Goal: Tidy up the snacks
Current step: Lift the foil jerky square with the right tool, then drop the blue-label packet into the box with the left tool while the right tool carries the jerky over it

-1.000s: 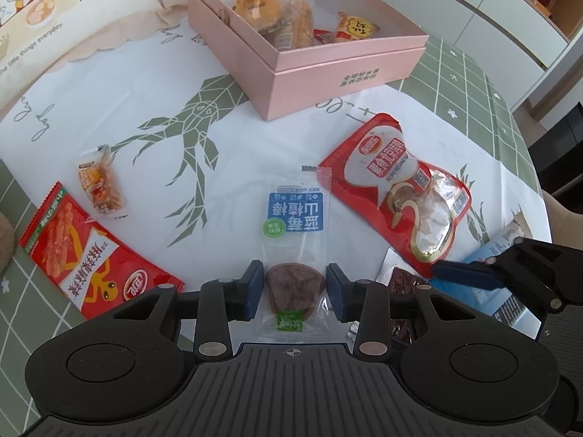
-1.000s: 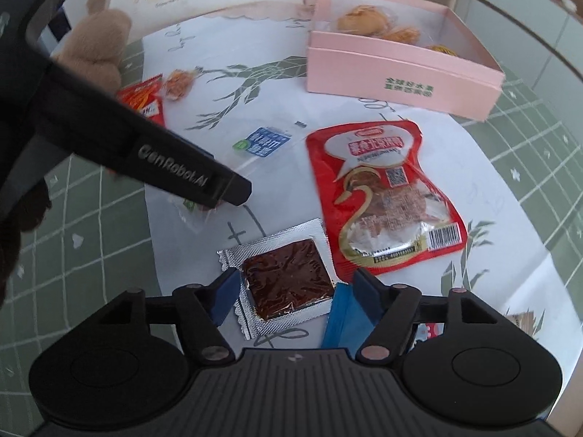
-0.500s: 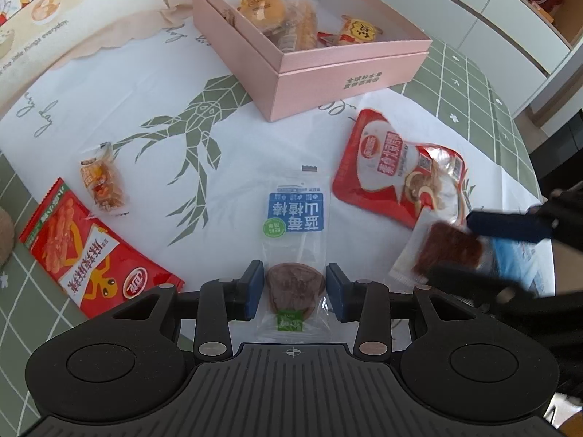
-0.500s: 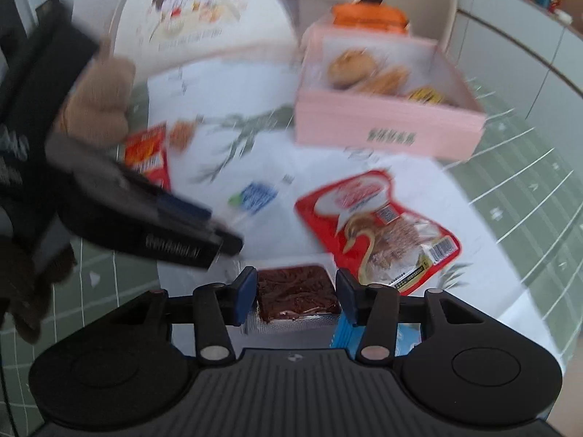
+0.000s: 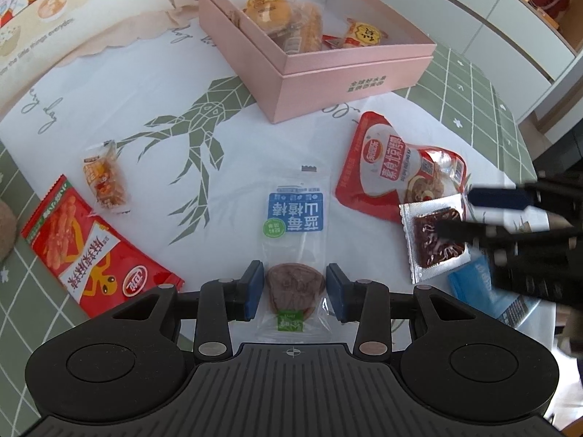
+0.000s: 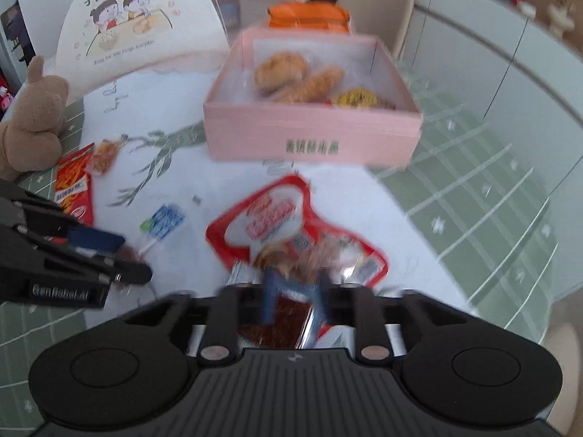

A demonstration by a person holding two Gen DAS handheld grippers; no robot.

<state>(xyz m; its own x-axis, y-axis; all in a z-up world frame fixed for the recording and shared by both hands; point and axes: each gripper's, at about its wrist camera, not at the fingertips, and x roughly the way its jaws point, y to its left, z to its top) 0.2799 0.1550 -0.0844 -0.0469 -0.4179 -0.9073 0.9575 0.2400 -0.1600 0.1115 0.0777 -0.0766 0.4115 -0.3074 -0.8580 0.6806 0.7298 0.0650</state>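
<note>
Right gripper [image 6: 293, 300] has just clamped the silver foil packet [image 5: 435, 238] of dark dried meat and lifted it off the cloth — a second ago its jaws stood spread around the packet flat on the table. In the left wrist view the packet now hangs at right of frame, over the edge of the red pouch [image 5: 393, 167].

Left gripper [image 5: 294, 289] has not moved: fingers spread either side of the clear hawthorn packet [image 5: 295, 240] at lower centre, pads not pressing it.

Likely next: carry the foil packet to the pink box [image 6: 309, 138], upper centre of the right wrist view, already holding pastries.
</note>
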